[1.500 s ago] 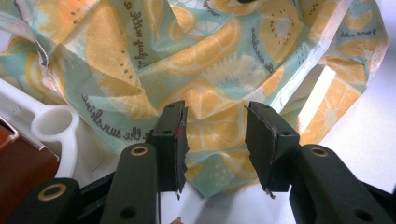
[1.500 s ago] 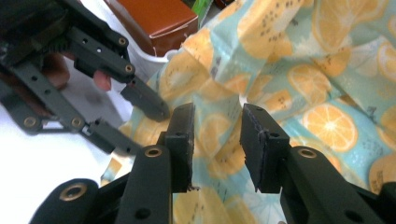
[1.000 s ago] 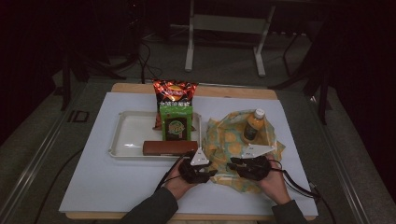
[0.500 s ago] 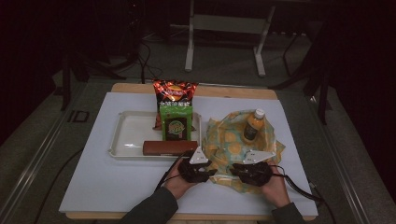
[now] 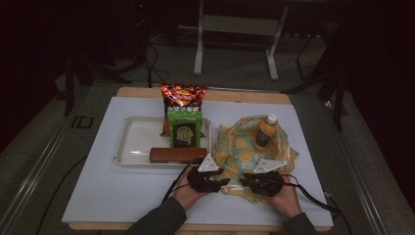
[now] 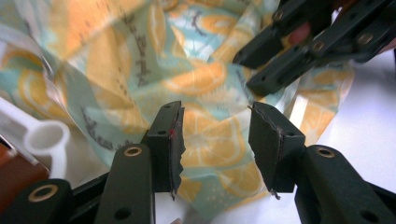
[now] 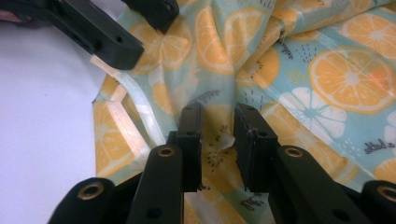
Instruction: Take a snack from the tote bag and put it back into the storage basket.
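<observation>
The bag (image 5: 244, 152), printed with orange slices on pale blue, lies crumpled on the right half of the table (image 5: 122, 196), just right of the tray (image 5: 132, 142). A bottle (image 5: 265, 131) with a white cap stands in its far part. We have both grippers at its near edge. In the high view our left gripper (image 5: 222, 180) sits at the bag's near left corner and our right gripper (image 5: 247, 181) just beside it, tips pointing toward each other and close together.

In the left gripper view the left gripper (image 6: 215, 135) has its jaws wide apart, with the printed film lying between and beneath them; they grip nothing. The right gripper's black jaws show at the upper right there.

In the right gripper view the right gripper (image 7: 218, 140) has its jaws narrowed to a slim gap over a fold of the bag (image 7: 327, 70); a bit of film seems to sit between the pads, but we cannot tell whether it is pinched.

On the tray stand a green packet (image 5: 185, 128) and, behind it, a red packet (image 5: 183, 95); a brown bar (image 5: 177, 154) lies along the near rim.
</observation>
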A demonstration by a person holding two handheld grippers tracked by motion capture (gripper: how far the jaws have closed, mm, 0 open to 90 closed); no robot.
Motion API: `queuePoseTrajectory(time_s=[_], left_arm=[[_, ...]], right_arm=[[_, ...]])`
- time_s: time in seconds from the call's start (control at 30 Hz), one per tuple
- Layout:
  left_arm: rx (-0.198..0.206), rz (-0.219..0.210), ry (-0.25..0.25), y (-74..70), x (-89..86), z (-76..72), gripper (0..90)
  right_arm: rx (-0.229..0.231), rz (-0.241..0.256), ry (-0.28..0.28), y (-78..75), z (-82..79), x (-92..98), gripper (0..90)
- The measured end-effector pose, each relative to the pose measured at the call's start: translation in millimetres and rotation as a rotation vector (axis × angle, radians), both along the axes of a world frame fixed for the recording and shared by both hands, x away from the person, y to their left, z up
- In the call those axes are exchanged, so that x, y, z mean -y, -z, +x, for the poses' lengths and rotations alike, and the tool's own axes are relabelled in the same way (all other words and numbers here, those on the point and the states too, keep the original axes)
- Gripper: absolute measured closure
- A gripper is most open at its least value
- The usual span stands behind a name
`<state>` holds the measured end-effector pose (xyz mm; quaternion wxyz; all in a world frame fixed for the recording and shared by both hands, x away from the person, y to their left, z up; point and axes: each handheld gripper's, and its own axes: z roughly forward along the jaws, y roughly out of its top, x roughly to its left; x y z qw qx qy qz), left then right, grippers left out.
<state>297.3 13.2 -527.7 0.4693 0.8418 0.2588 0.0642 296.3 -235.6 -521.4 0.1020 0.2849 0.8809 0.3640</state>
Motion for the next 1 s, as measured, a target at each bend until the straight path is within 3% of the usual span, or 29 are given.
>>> queuePoseTrajectory(time_s=[0.43,0.77,1.0], left_arm=[[0.06,-0.069,-0.011,-34.6,5.7,10.9,54.1],[0.088,-0.035,0.0,-48.4,28.0,25.7,53.9],[0.1,-0.021,-0.042,-54.8,41.7,38.4,53.1]], right_arm=[[-0.009,0.0,0.007,5.9,-0.2,0.8,72.4],[-0.012,0.001,0.005,7.4,-1.4,0.8,71.9],[-0.01,0.004,0.01,8.7,-2.3,-0.1,71.8]])
